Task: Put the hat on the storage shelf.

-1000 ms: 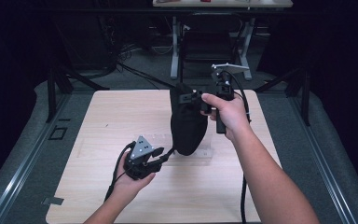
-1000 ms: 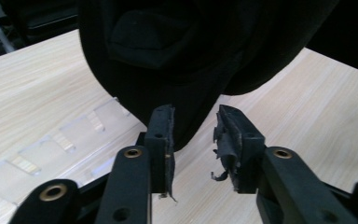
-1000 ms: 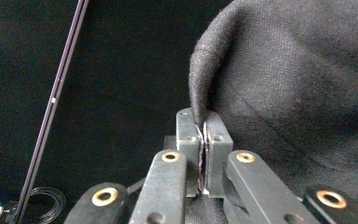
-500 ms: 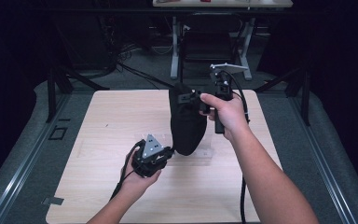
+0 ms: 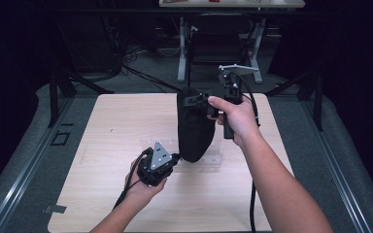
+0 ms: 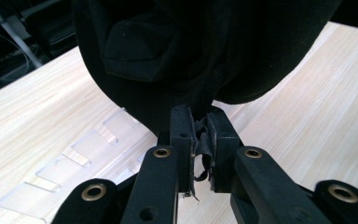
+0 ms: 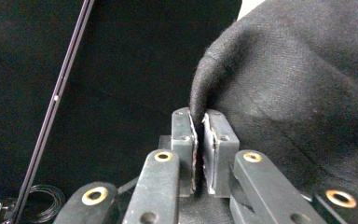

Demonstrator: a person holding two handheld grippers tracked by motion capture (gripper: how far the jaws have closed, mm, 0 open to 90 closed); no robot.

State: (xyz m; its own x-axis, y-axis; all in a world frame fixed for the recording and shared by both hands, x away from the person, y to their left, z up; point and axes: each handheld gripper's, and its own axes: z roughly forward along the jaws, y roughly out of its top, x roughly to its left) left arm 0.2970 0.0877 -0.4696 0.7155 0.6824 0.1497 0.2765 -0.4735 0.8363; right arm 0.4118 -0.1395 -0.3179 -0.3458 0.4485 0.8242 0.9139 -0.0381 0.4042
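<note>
High view: black fabric garment (image 5: 194, 127) hangs upright over the middle of the desk (image 5: 107, 126), its upper edge level with the far edge of the desk, its rounded lower end just above the surface near a clear plastic piece (image 5: 213, 160). Right gripper (image 5: 198, 100), held in the right hand (image 5: 235, 119), clamps the garment's top edge. Left gripper (image 5: 176, 158), in the left hand (image 5: 143, 182) toward the near edge, reaches the garment's lower end.

Left gripper view: left gripper (image 6: 201, 140) jaws have just been closing; they are pressed together on a pinch of the garment (image 6: 191, 51), crumpled cloth showing between the pads. Clear plastic piece (image 6: 74, 158) lies flat on the desk (image 6: 307, 102) below.

Right gripper view: right gripper (image 7: 199, 135) jaws have just been opening slightly; a fold of the garment (image 7: 298, 93) remains between them, pads touching the cloth.
</note>
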